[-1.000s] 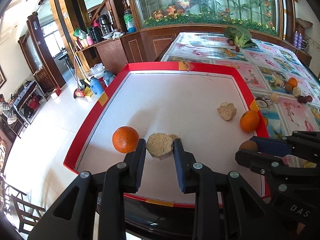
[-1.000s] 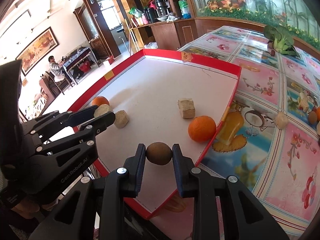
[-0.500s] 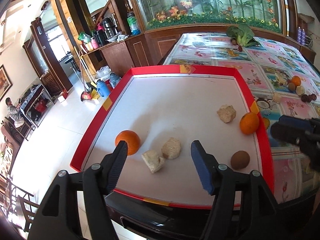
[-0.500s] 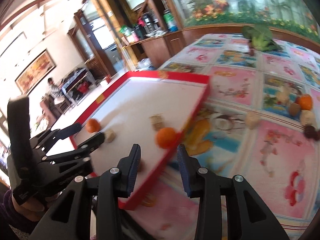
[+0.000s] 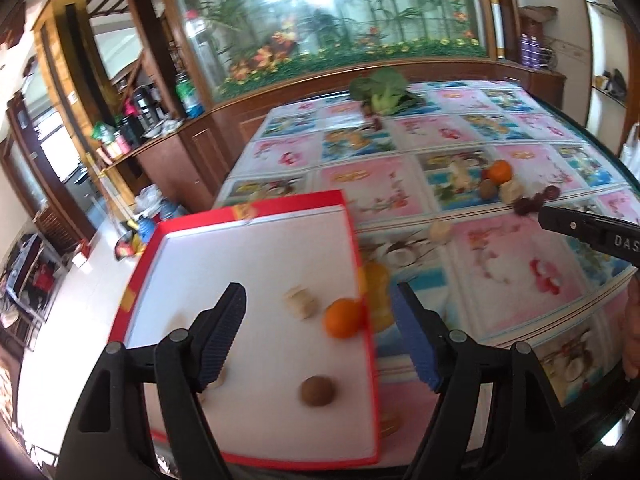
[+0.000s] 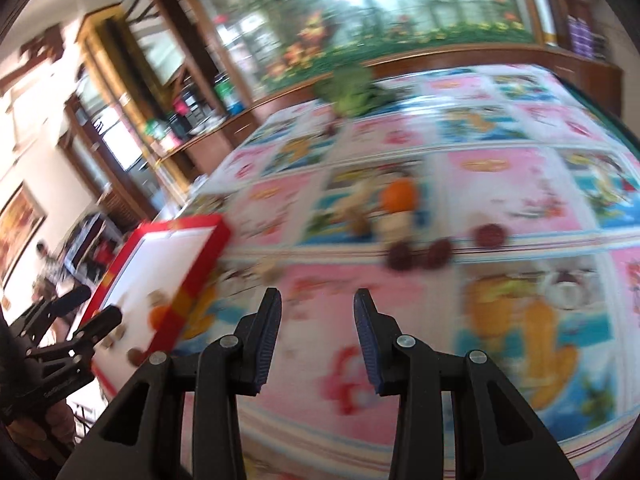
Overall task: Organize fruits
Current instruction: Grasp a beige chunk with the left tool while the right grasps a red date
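Note:
A red-rimmed white tray holds an orange, a brown kiwi and a beige chunk. My left gripper is open and empty above the tray's near right part. My right gripper is open and empty over the patterned tablecloth, right of the tray. On the cloth ahead lie an orange, a beige piece and dark red round fruits. The same pile shows in the left wrist view. The right wrist view is blurred.
A leafy green vegetable lies at the table's far end. A loose beige piece sits on the cloth right of the tray. Wooden cabinets and an aquarium wall stand behind. The table's front edge is near me.
Both grippers let go of their pieces onto the tray and opened. Both then swung right; the right gripper left the tray and now faces the fruit pile on the cloth.

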Demonstrator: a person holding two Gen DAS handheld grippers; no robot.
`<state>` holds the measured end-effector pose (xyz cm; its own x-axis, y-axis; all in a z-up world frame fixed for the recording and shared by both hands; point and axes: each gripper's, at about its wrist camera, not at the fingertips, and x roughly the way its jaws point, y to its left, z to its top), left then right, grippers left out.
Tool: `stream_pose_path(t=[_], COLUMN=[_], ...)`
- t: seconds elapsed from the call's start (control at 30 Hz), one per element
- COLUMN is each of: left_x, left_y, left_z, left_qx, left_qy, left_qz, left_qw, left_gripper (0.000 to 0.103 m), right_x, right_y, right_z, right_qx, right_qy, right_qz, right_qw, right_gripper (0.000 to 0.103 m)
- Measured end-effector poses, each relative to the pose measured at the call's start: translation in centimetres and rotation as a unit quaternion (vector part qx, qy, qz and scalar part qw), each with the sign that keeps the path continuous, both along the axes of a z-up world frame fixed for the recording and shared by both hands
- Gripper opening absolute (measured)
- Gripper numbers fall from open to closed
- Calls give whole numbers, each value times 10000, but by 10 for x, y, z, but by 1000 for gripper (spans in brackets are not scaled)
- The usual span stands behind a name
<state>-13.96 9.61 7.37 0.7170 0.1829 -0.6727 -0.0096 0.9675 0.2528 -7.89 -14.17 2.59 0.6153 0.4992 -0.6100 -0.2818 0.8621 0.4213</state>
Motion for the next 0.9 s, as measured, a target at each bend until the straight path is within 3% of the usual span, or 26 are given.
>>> stream_pose_path(t=[0.13,0.4,0.6,0.8,0.9], left_x=[23,51,65,85,95], left_y=[-18,-24,-23,-35,-44], left_z=[-5,-15,-22,-33,-40], left_qx=[4,-179,-444,-595,-642], left_qy=[144,471,662,875,1003], left_qz=[-210,-317,-398,-637,-741], left_qw=[9997,9982,9960,9923,9901], left_gripper=[77,77,77,71,69], right_x=[14,36,55,58,60], right_y=[-23,-21,-32,-35,-37], right_z=[-3,-7,-24,-24,-24], right_qx=[-108,-672,-470,-387,-361], right_qy=[172,171,617,640,663], right_qz=[-287,-538,-856,-929,-942], right_qw=[9994,9961,9933,9929,9927], right_gripper=[37,37,37,36,28])
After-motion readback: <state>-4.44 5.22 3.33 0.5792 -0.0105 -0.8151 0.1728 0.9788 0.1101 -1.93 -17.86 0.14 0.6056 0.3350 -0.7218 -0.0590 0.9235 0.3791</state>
